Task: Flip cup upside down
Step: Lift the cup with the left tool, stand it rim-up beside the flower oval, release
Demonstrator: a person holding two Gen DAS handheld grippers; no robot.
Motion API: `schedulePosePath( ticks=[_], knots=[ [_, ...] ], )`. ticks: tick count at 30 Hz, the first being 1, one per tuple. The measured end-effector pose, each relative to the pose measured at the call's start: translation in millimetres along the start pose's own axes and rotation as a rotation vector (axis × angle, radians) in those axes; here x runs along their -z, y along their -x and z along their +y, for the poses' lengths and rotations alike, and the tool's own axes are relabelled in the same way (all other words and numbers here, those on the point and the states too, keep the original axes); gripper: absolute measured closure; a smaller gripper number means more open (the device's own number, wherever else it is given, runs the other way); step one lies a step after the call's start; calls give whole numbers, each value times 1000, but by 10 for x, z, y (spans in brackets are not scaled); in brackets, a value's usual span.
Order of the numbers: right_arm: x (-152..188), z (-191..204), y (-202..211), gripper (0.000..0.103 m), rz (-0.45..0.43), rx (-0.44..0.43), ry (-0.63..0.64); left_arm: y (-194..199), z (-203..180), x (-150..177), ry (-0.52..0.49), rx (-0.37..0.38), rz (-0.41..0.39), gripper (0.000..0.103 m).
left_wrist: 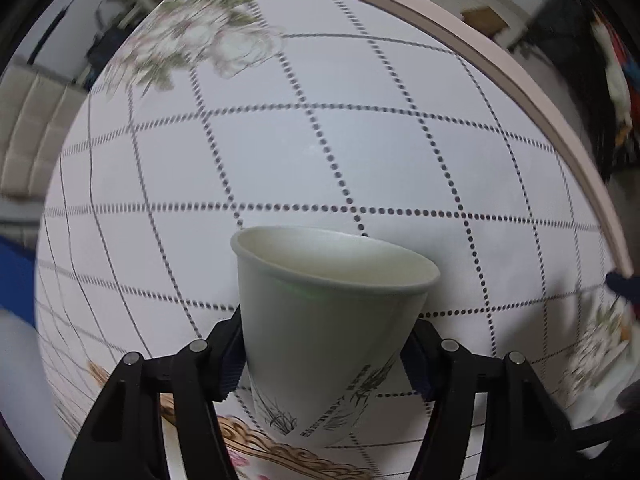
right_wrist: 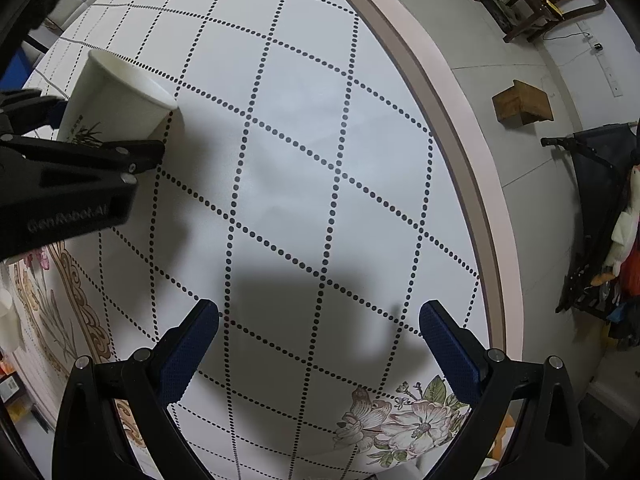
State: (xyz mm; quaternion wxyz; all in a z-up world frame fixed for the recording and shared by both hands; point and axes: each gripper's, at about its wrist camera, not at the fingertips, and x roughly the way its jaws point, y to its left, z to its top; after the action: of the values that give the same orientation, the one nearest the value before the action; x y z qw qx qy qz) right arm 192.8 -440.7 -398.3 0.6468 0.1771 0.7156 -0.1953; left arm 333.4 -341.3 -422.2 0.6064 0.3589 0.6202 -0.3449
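A white paper cup with dark plant print and lettering is held between the blue pads of my left gripper, which is shut on its lower body. The cup is tilted, its open mouth facing away from the camera, above the table. In the right wrist view the same cup shows at the upper left, gripped by the black left gripper, mouth pointing up and to the right. My right gripper is open and empty, hovering over the table near its edge.
The round table has a white cloth with dotted diamond lines, flower prints and a pink rim. Beyond the rim lie a tiled floor, a wooden stool, dark furniture and a plush toy.
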Motion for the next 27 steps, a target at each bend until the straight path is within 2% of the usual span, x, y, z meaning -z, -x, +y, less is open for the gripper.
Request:
schedulePosePath(
  ticks=[5, 10, 19, 23, 27],
  knots=[
    [49, -33, 11, 1, -1, -2, 6, -4, 275, 248, 201, 108, 21, 41],
    [159, -21, 53, 1, -5, -10, 24, 31, 431, 760, 370, 199, 33, 41],
    [558, 157, 161, 1, -8, -47, 110, 7, 469, 2237, 720, 288, 61, 41],
    [834, 324, 192, 1, -10, -62, 173, 8, 542, 3017, 873, 300, 40, 41],
    [1078, 493, 180, 1, -6, -68, 234, -112, 713, 3504, 962, 297, 29, 41]
  ],
)
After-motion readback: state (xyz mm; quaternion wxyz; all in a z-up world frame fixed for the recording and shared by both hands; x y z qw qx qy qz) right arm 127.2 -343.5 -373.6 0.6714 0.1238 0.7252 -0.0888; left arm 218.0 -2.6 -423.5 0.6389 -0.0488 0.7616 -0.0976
